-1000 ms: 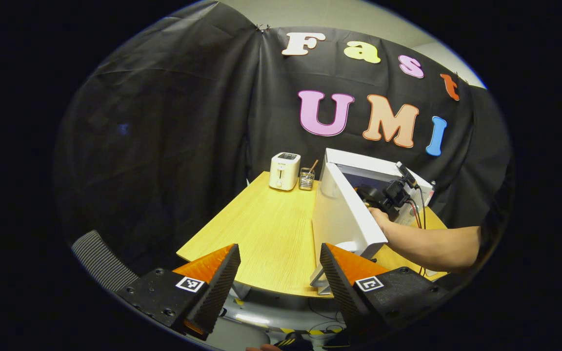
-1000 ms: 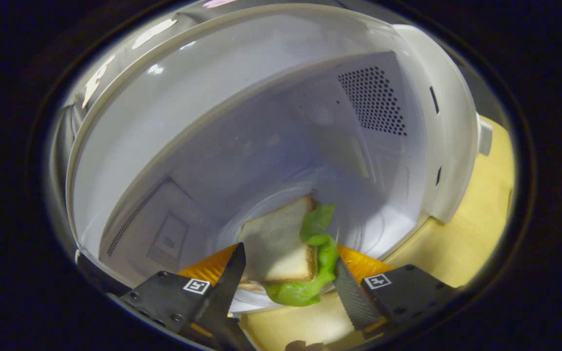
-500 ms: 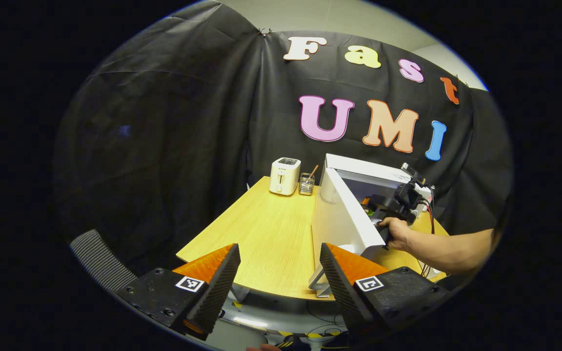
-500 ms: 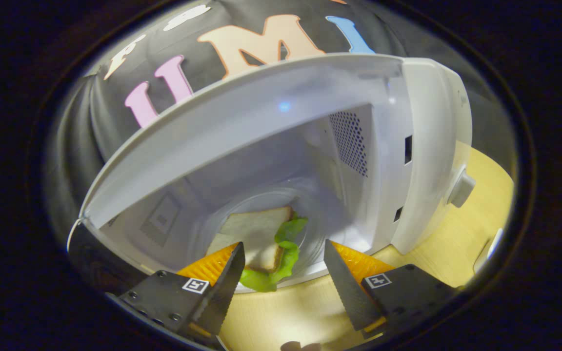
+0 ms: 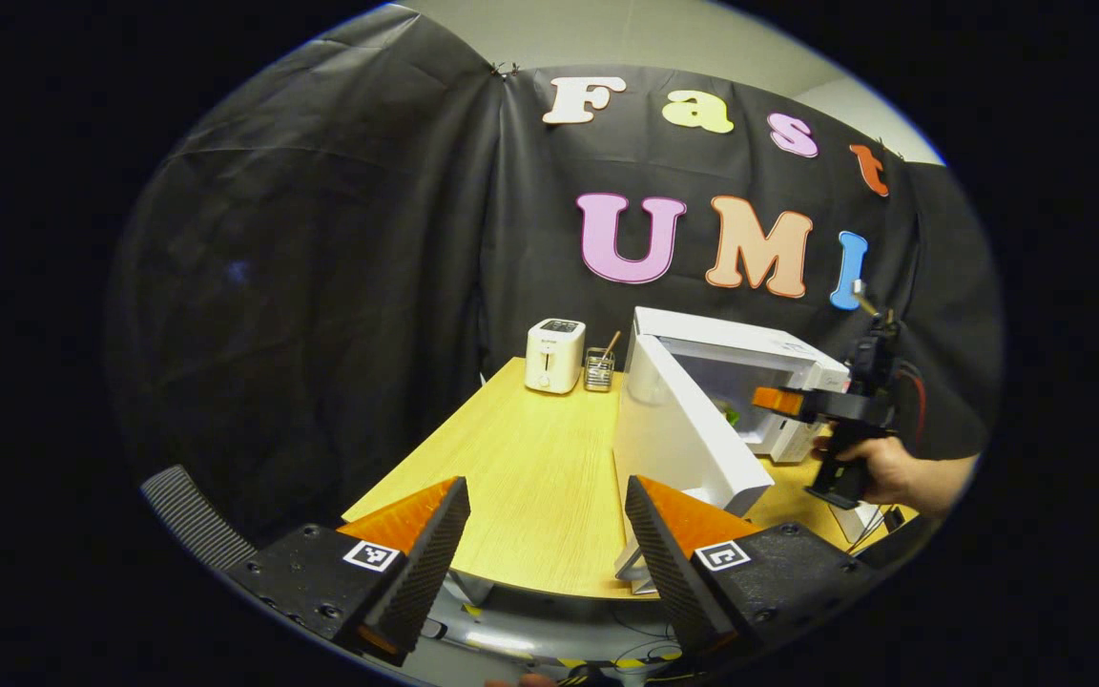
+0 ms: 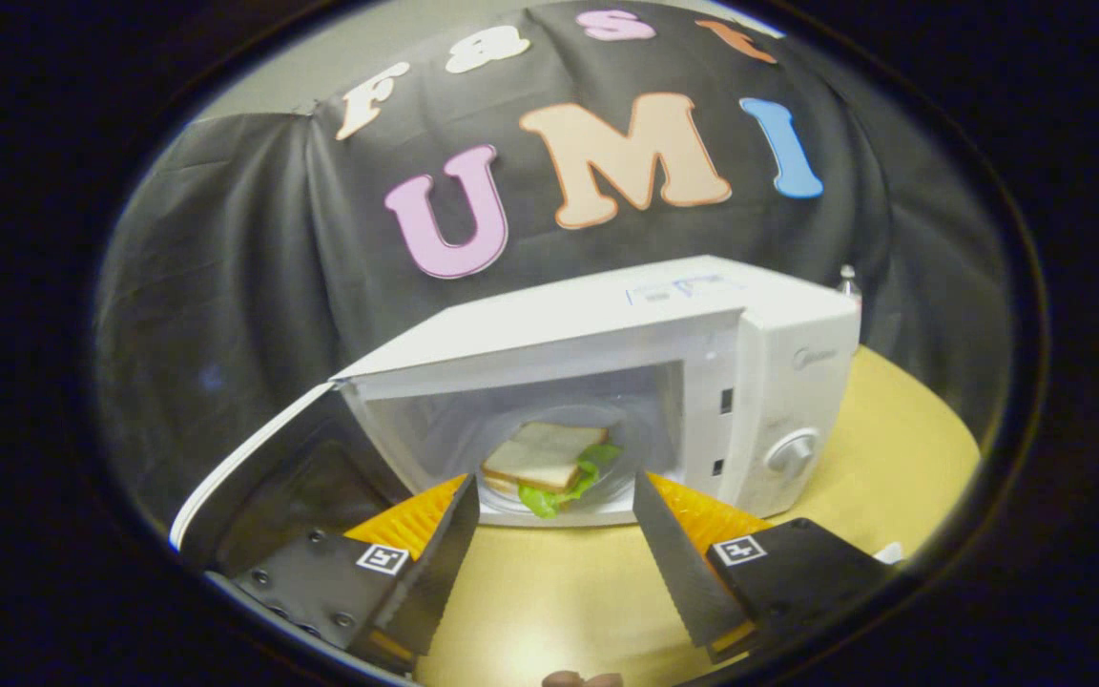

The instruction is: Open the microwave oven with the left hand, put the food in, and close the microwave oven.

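Note:
The white microwave (image 6: 778, 363) stands on the wooden table (image 6: 549, 592) with its door (image 6: 254, 468) swung wide open to the left. Inside, on the glass turntable, lies a sandwich (image 6: 545, 456) with green lettuce. My right gripper (image 6: 554, 534) is open in front of the cavity, a short way back from it, with nothing between its fingers. In the left gripper view the microwave (image 5: 750, 358) shows at centre right with its door (image 5: 678, 429) open. My left gripper (image 5: 548, 534) is open near the table's front edge. The right gripper (image 5: 778, 401) is held by a hand at the right.
A white toaster (image 5: 554, 356) and a small holder with utensils (image 5: 599, 367) stand at the back of the table (image 5: 530, 458). A ribbed grey chair part (image 5: 192, 515) sits low at the left. Black cloth closes off the back.
My right gripper has pulled back out of the microwave, leaving the sandwich on the turntable. The left gripper has barely moved.

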`<action>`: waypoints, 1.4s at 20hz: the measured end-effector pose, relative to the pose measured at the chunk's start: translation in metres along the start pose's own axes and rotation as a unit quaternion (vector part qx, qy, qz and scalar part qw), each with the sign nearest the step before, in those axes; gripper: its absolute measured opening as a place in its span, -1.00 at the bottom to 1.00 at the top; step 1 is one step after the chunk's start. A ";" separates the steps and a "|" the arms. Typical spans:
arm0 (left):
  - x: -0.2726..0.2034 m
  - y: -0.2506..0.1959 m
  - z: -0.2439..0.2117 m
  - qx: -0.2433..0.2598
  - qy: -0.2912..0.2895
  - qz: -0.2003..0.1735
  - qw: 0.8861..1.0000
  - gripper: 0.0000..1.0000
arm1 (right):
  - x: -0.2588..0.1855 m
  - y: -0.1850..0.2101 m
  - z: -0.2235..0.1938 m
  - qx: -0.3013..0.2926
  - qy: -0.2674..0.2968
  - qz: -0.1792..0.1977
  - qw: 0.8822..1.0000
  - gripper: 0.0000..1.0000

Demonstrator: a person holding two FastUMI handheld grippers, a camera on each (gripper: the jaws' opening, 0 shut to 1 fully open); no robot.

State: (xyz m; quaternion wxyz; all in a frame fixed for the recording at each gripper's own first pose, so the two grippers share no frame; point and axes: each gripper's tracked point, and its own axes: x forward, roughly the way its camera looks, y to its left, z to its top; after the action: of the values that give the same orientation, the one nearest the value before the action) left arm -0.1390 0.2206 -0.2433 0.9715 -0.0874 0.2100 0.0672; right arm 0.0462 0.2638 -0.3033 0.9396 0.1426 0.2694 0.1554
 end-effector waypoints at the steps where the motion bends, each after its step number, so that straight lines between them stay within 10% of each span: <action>1: 0.004 0.003 -0.005 0.001 0.003 0.003 1.000 0.94 | -0.015 -0.008 0.008 -0.004 -0.010 0.002 1.000 0.98; 11: 0.040 -0.009 -0.034 -0.021 0.035 -0.010 0.999 0.77 | -0.079 -0.088 0.103 -0.035 -0.105 -0.046 0.993 0.98; 13: 0.044 -0.012 -0.046 -0.012 0.053 -0.009 0.998 0.41 | -0.092 -0.093 0.122 -0.044 -0.121 -0.049 0.990 0.97; 16: 0.047 -0.012 -0.061 0.019 0.077 0.012 0.997 -1.00 | -0.107 -0.098 0.148 -0.063 -0.140 -0.053 0.987 0.97; 28: 0.056 -0.104 -0.079 0.106 0.104 -0.045 0.988 -1.00 | -0.153 -0.125 0.199 -0.108 -0.178 -0.047 0.977 0.99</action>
State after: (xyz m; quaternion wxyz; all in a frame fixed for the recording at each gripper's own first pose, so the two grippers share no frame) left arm -0.1020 0.1093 -0.3229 0.9501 -0.0002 0.3119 -0.0085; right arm 0.0591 0.0568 -0.1149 0.9886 0.0528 0.0862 0.1117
